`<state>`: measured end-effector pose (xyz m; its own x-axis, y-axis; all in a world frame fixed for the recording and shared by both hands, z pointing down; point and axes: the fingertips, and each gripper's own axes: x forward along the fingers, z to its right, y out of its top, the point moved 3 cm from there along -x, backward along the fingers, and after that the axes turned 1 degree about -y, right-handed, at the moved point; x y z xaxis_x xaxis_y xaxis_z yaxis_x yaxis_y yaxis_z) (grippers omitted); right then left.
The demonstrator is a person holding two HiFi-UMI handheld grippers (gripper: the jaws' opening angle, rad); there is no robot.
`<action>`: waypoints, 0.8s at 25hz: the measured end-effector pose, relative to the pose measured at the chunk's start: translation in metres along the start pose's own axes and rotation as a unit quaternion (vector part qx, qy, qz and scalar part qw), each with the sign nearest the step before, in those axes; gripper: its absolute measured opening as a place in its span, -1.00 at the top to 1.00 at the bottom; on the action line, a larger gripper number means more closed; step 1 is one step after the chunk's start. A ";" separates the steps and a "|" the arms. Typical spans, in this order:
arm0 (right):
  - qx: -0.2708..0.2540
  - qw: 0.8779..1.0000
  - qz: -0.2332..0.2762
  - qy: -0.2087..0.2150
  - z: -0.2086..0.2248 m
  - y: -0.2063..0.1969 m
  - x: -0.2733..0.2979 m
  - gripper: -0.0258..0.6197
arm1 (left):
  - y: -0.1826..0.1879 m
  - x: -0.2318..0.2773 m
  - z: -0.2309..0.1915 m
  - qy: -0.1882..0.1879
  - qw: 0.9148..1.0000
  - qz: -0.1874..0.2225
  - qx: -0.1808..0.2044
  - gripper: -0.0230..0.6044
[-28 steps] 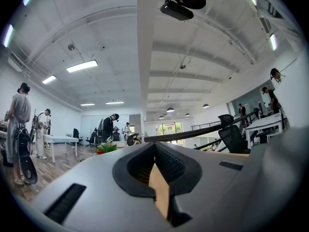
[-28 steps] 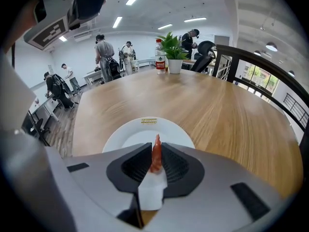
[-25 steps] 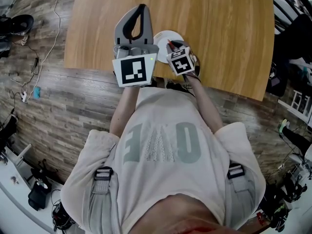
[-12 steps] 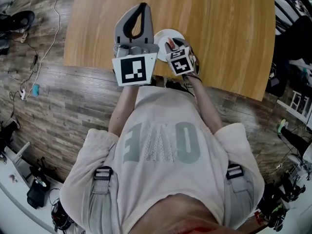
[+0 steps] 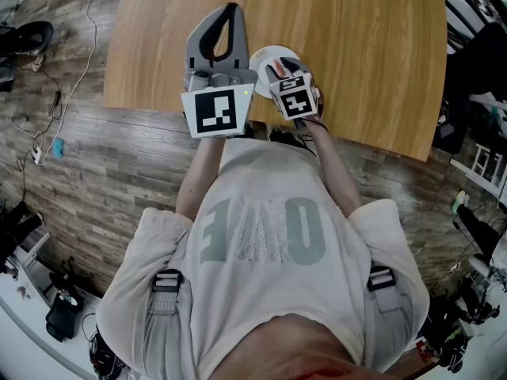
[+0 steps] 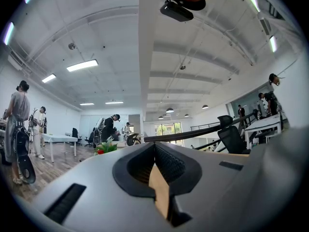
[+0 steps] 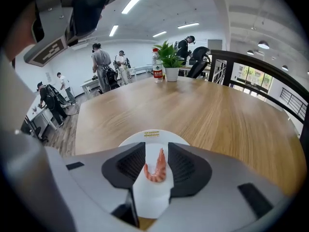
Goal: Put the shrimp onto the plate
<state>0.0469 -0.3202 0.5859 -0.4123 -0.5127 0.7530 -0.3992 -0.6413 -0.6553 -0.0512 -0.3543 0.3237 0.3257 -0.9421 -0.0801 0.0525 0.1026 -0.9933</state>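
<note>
The right gripper [image 7: 157, 150] is held low over the plate [image 7: 153, 135], near the table's [image 7: 217, 110] near edge; its jaws are opening, and the shrimp [image 7: 156, 168] is seen between them, lying on the plate and gripped by neither jaw; the left gripper [image 6: 155, 146] is held just left of the plate, tilted upward, its jaws closed on nothing.

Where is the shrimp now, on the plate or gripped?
On the plate: the shrimp lies on it between the right gripper's opening jaws, a gap either side.
</note>
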 end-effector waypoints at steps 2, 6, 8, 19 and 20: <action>-0.009 1.000 0.019 -0.014 0.004 0.009 -0.007 0.55 | 0.001 0.000 0.000 -0.003 1.000 0.002 0.000 0.90; -0.025 0.995 0.081 -0.054 0.011 0.039 -0.027 0.84 | 0.004 0.000 0.000 -0.010 1.000 0.006 0.000 0.90; -0.017 0.991 0.115 -0.067 0.014 0.057 -0.041 0.86 | 0.007 0.000 0.001 -0.014 1.000 0.010 0.001 0.90; -0.002 0.923 0.365 -0.121 0.029 0.170 -0.176 0.86 | 0.023 0.009 0.019 -0.043 0.999 0.032 0.004 0.90; -0.002 0.914 0.387 -0.125 0.029 0.177 -0.192 0.86 | 0.027 0.009 0.020 -0.045 0.998 0.036 0.003 0.89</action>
<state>0.0789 -0.3519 0.3271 -0.3733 -0.9261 0.0542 -0.0713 -0.0296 -0.9970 -0.0279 -0.3532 0.2982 0.4118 -0.8999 -0.1439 0.0312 0.1717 -0.9846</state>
